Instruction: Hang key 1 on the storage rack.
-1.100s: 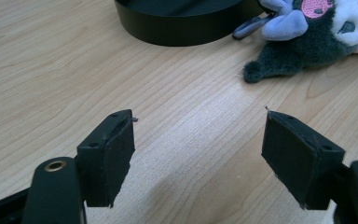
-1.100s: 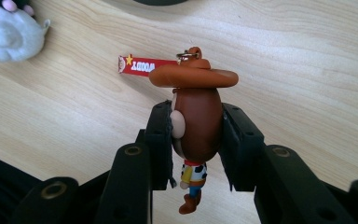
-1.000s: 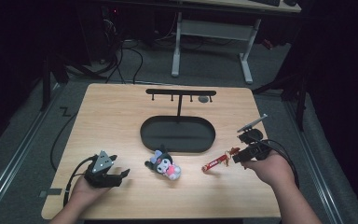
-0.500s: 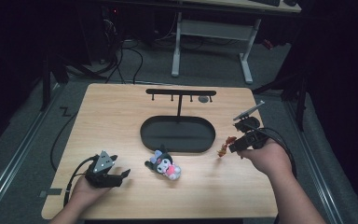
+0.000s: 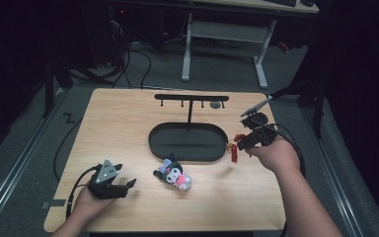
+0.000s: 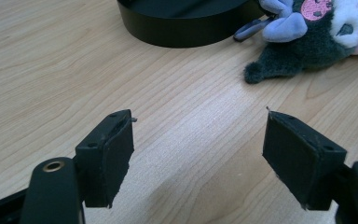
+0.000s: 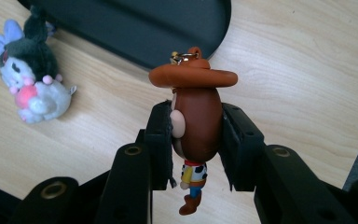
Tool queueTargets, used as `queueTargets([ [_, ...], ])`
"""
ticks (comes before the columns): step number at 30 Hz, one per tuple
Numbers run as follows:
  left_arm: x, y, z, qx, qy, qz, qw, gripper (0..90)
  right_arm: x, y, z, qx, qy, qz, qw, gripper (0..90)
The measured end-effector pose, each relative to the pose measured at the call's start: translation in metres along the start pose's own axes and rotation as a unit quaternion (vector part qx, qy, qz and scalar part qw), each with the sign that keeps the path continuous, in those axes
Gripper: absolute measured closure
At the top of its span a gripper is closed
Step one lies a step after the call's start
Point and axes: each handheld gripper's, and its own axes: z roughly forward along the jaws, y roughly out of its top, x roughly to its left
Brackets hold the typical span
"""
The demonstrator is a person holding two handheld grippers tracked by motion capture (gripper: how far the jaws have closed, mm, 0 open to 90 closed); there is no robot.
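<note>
High view is showing a person's two hands at a wooden desk (image 5: 128,128), each holding tongs. The right tongs (image 5: 242,143) are hovering just beside the right end of a black oval tray (image 5: 187,129), and a small cowboy figurine keychain (image 5: 234,150) is dangling from them above the desk. Right gripper view is giving the closer look — the right tongs are clenched on the figurine's brown head, one jaw on each side, with the wide hat brim sitting just above the jaws and the body and boots hanging below. A small metal ring (image 7: 182,57) is poking up from the crown of the hat.

The left tongs (image 5: 123,184) are resting low near the front left of the desk, released, with bare wood between the pads (image 6: 112,154). A plush toy (image 5: 173,174) is lying on the desk between the two hands, just in front of the tray. Behind the tray a black T-shaped hanger rack (image 5: 191,98) is standing with short pegs under its bar.

The figurine is looking like light, hard moulded plastic or rubber — stiff enough to take a firm squeeze, though smooth and rounded, so it could be twisting in the jaws. Gripping across the head under the brim seems a sound hold, since the brim is acting as a stop and the ring is staying free, probably for a peg.
</note>
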Motion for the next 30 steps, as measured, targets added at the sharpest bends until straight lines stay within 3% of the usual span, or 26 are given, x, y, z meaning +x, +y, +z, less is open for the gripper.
queueTargets([
  [21,-0.001,-0.001,0.000,0.006,-0.006,0.001,1.0000,24.8,-0.003,0.034,-0.005,-0.009,0.009,0.009,0.9999,66.9],
  [30,0.000,-0.001,0.002,0.008,-0.007,0.003,0.9999,24.8,-0.012,0.046,-0.005,0.004,0.015,0.016,0.9997,66.9],
])
